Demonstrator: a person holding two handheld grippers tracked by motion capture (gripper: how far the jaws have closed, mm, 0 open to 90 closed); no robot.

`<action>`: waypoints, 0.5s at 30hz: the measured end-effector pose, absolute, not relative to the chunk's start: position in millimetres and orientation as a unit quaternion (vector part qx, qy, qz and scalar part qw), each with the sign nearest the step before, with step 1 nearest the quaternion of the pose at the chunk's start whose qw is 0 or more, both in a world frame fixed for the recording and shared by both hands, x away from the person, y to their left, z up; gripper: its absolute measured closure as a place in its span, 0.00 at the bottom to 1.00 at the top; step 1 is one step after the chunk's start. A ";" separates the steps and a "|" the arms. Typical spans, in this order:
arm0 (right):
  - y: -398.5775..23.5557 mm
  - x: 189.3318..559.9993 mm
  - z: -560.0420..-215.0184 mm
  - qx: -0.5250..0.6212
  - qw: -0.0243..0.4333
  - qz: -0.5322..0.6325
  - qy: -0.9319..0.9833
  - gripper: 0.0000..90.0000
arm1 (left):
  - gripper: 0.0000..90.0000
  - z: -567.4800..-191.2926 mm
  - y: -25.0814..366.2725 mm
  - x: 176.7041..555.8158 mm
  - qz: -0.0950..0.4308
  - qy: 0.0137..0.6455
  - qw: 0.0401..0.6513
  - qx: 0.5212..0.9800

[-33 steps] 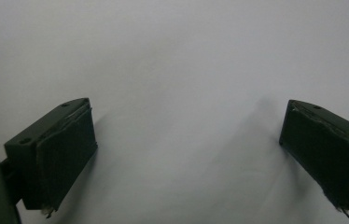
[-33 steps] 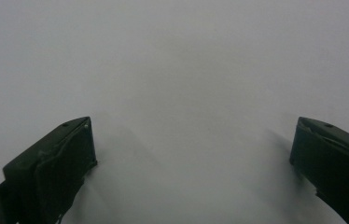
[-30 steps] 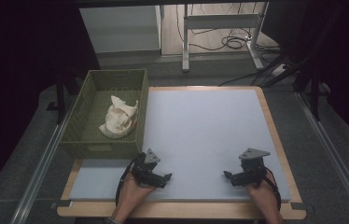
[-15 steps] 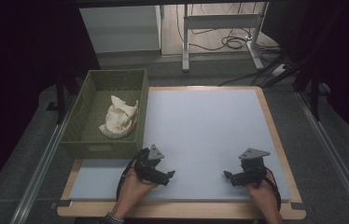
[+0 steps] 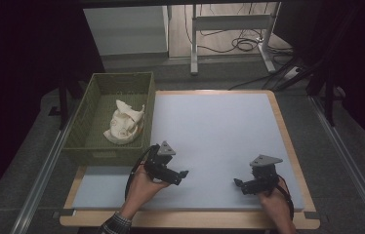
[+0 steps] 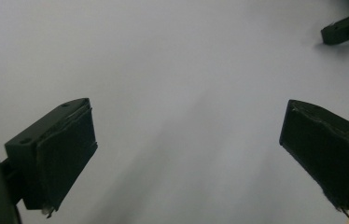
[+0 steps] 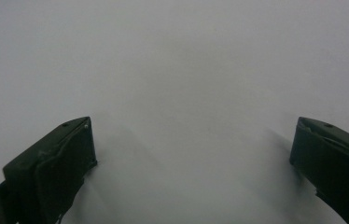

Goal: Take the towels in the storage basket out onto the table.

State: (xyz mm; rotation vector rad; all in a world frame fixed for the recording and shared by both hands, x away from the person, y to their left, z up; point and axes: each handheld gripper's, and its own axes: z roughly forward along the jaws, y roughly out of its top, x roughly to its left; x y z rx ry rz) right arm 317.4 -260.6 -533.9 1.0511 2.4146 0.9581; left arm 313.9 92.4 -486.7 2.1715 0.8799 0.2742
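Down low, the left claw [image 5: 183, 174] gapes wide and empty over the pale mat [image 5: 214, 126] on the bench [image 5: 288, 136], just beside the green basket [image 5: 85, 117]. Inside the basket lies a crumpled white cloth [image 5: 124, 124]. Well apart, the right claw [image 5: 238, 183] also stands wide, holding nothing.

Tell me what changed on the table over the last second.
The left gripper lifted off the near edge and shifted forward and a bit right, tilting as it went; its jaws stand open and hold nothing. The right gripper stayed put, jaws open. The white cloth lies in the green basket as before.
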 end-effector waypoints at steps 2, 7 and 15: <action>-260.6 317.4 -533.8 0.370 0.169 0.337 0.849 0.00 | 0.04 -478.0 88.9 316.5 0.111 0.338 0.387 0.851; -260.6 317.3 -533.8 0.370 0.168 0.337 0.849 0.00 | 0.04 -466.3 85.5 322.3 0.120 0.335 0.386 0.851; -260.7 317.5 -533.8 0.370 0.168 0.337 0.850 0.00 | 0.04 -446.2 88.6 335.4 0.123 0.341 0.390 0.847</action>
